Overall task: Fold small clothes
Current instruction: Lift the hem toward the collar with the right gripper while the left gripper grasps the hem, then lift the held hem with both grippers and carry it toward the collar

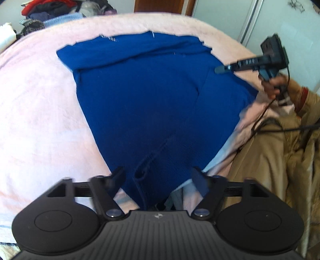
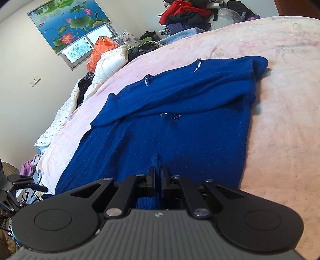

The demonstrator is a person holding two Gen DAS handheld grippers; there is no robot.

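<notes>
A blue knit sweater (image 1: 144, 96) lies spread on the pink blanket (image 1: 36, 112), its sleeves folded across the body. My left gripper (image 1: 159, 178) is open at the sweater's near hem, with a ribbed fold of the cloth between its spread fingers. My right gripper (image 2: 158, 176) is shut on a ridge of the sweater's (image 2: 180, 124) edge cloth. The right gripper also shows in the left wrist view (image 1: 220, 70), at the sweater's right edge. Small beads trim the sweater near its far end.
Piles of clothes (image 2: 186, 14) and an orange bag (image 2: 102, 50) lie beyond the blanket's (image 2: 284, 124) far edge. A white cupboard (image 1: 250, 20) stands at the back right. The person's tan coat (image 1: 276, 156) and cables are at the right.
</notes>
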